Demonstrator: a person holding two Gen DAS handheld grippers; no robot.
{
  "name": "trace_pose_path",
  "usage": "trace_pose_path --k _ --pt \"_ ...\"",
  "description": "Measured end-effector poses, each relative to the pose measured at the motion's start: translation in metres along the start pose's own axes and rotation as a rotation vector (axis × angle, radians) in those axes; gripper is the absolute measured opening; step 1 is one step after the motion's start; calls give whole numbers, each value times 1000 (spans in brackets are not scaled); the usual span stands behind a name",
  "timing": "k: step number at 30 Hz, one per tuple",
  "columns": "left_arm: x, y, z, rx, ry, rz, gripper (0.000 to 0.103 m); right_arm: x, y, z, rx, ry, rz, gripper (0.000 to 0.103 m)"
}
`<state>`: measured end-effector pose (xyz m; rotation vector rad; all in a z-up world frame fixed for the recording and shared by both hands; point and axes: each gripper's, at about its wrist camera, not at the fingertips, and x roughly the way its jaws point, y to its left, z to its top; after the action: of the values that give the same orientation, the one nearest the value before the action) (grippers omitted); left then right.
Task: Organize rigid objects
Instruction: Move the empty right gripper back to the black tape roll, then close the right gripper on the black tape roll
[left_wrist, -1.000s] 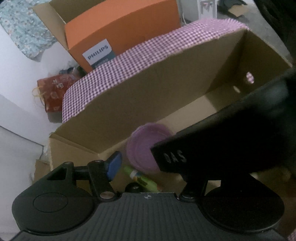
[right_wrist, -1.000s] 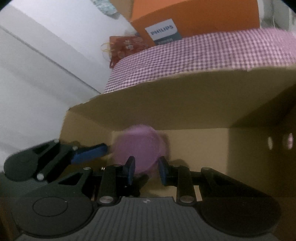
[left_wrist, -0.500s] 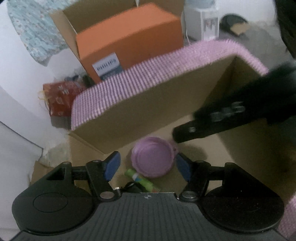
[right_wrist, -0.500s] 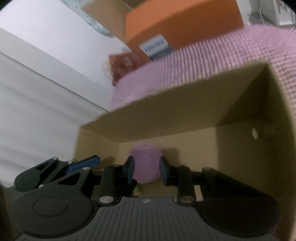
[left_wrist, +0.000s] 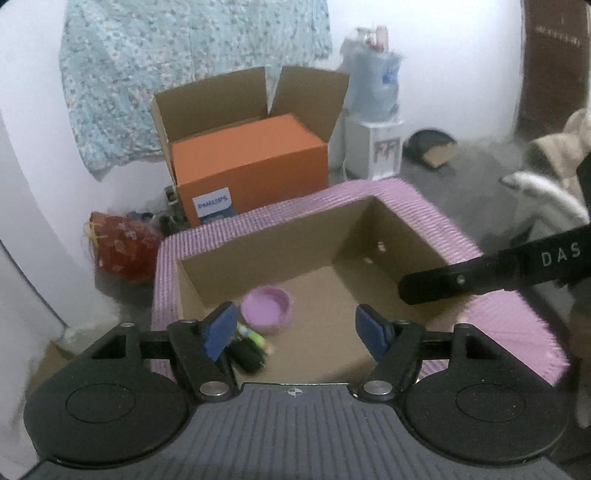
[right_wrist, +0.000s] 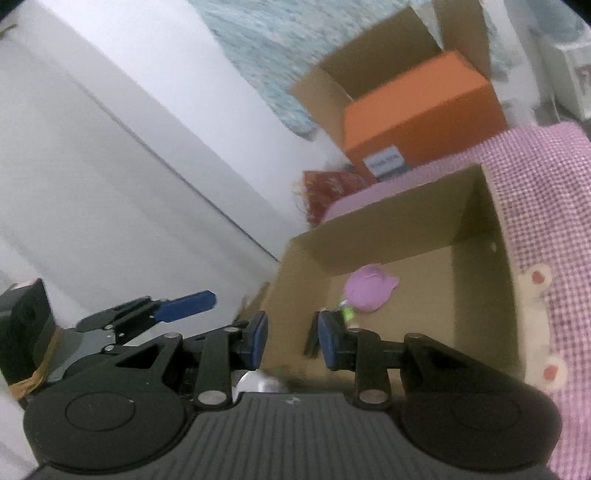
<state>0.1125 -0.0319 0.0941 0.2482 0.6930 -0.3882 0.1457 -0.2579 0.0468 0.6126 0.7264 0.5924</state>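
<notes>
Most of my cardboard box (left_wrist: 280, 236) floor lies bare toward its right wall, while the purple bowl (left_wrist: 266, 309), green tube (left_wrist: 255, 336) and black item (left_wrist: 245, 356) crowd its near-left corner.

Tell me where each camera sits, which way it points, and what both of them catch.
Left wrist: rides on the left gripper, above and in front of the gingham-covered box, looking down into it; its open fingers and the other gripper's black body show.
Right wrist: rides on the right gripper, tilted, looking across the box; its fingers and the left gripper's blue fingertip show.
Shared: the pink bowl, the orange Philips box and the red bag.
</notes>
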Motion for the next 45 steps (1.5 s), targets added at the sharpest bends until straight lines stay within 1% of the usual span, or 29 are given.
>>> trace_pose_path --k 3,7,9,13,16,20,23,29,33,34,37,41,45 --pt "-14 -6 -28 -30 -13 -17 71 -12 12 -31 -24 -13 25 33" --pt "-26 -12 -67 -74 4 -31 71 -17 19 -66 -37 -11 10 33" --pt "-27 -14 -84 -74 14 -22 71 -16 17 -79 -26 6 0 33" --pt "-16 -15 -118 -94 77 5 72 -7 7 -102 16 55 -18 34" --pt "-3 -14 -135 -119 129 19 72 7 0 -118 35 107 -67 43" --pt "15 -11 -157 -137 185 28 72 32 -8 -131 40 181 -105 43" --pt "29 -9 -165 -127 207 53 72 53 -10 -135 37 219 -123 43" --pt "48 -5 -172 -134 232 72 71 84 -9 -143 28 254 -124 43" --pt "53 -5 -174 -133 238 65 65 103 -12 -145 33 272 -123 41" --pt "53 -5 -175 -130 236 67 64 106 -13 -145 33 271 -126 38" --pt "54 -8 -176 -116 227 75 62 112 -13 -146 30 273 -125 36" --pt "52 -12 -175 -110 220 55 62 115 -14 -147 28 284 -126 30" --pt "50 -24 -175 -72 212 27 62 111 -15 -150 36 283 -140 30"
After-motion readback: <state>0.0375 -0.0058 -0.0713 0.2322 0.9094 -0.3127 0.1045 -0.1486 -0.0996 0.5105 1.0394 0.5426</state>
